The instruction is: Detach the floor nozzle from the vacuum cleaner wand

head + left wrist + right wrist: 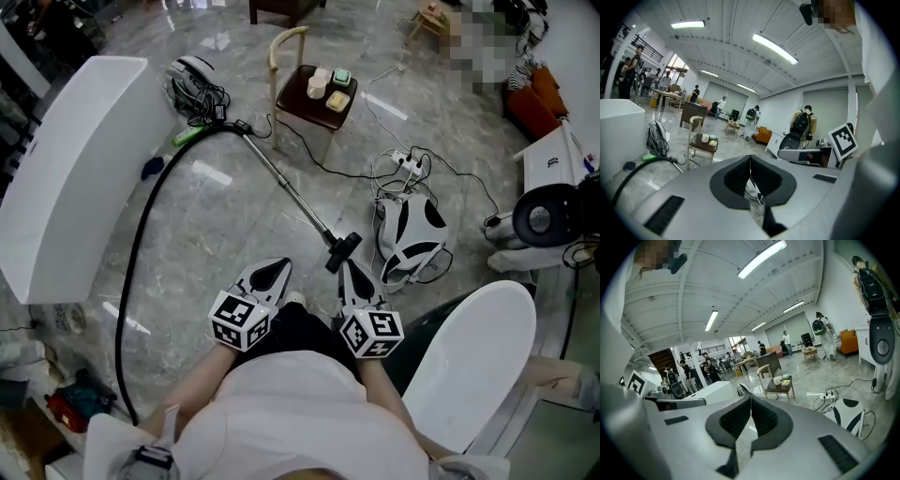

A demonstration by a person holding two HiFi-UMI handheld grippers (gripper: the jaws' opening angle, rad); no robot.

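Observation:
The vacuum's metal wand [286, 187] lies slanted across the marble floor. Its small black floor nozzle [342, 251] is at the near end. At the far end a green handle [187, 136] joins a black hose [141, 234] that curves toward me on the left. My right gripper [354, 272] is shut and empty, its tip just short of the nozzle. My left gripper [270, 272] is also shut and empty, a little left of the nozzle. In the left gripper view the left gripper [750, 157] points over the floor, with the green handle [651, 158] far left. The right gripper [750, 397] holds nothing.
A wooden chair [314, 94] with cups on its seat stands beyond the wand. A black-and-white machine [412, 234] and a power strip [408, 161] with cables lie to the right. A white counter [66, 178] is at left and a white rounded panel [469, 366] at near right.

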